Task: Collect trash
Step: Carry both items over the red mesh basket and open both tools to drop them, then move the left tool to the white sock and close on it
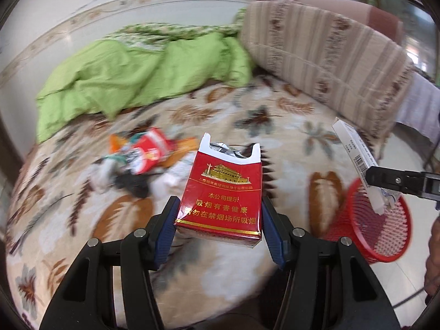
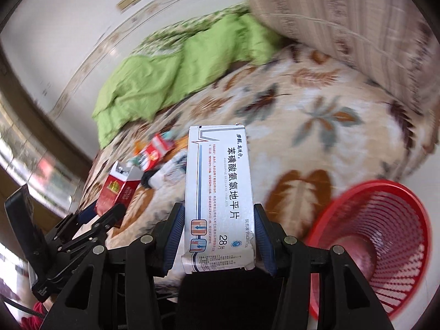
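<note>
Left wrist view: your left gripper [image 1: 218,214] pinches the red cigarette pack [image 1: 221,192] above the leaf-patterned blanket [image 1: 288,137]; the trash pile [image 1: 137,162] lies beyond it.

Right wrist view: your right gripper [image 2: 218,220] pinches the white medicine box [image 2: 218,189], with the red mesh basket [image 2: 385,247] just right of it.

The bed [image 1: 288,148], spread with a leaf-patterned blanket, carries a litter pile [image 1: 137,162], a green quilt [image 1: 132,74] and a striped cushion [image 1: 330,55].
</note>
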